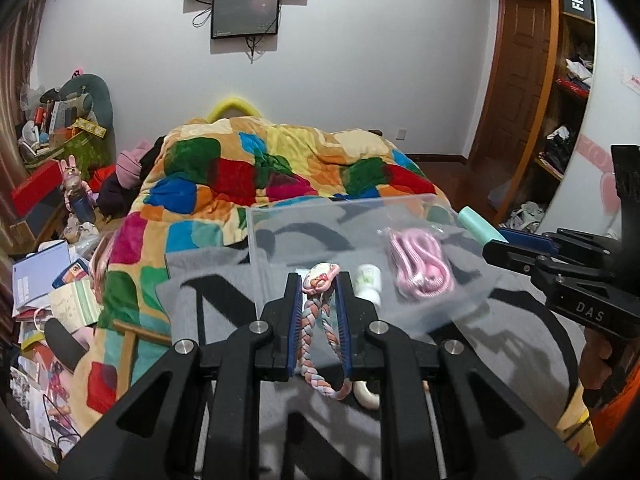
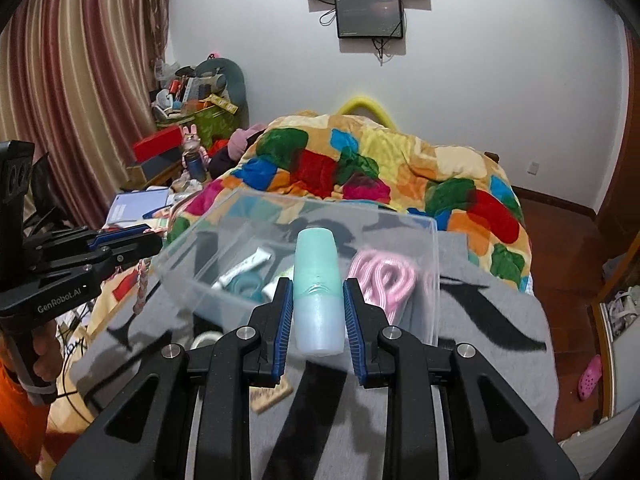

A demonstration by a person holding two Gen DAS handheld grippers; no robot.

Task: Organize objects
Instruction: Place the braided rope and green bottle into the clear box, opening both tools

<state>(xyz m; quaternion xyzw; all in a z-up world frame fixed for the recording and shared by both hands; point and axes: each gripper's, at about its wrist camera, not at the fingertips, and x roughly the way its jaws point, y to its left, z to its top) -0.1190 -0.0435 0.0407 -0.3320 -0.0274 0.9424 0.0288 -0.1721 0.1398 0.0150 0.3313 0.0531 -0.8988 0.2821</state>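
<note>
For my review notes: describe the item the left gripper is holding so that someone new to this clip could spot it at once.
Find the clear plastic bin on the grey blanket at the foot of the patchwork bed. At its near wall, the left gripper pinches a braided cord in pink, grey and rust strands, topped by a pale, pink-edged charm. Unlike the smooth pink cable bagged inside the bin, it is plaited and hangs outside.

A grey blanket (image 2: pixel 500 320) on the bed carries a clear bin (image 2: pixel 434 248).
</note>
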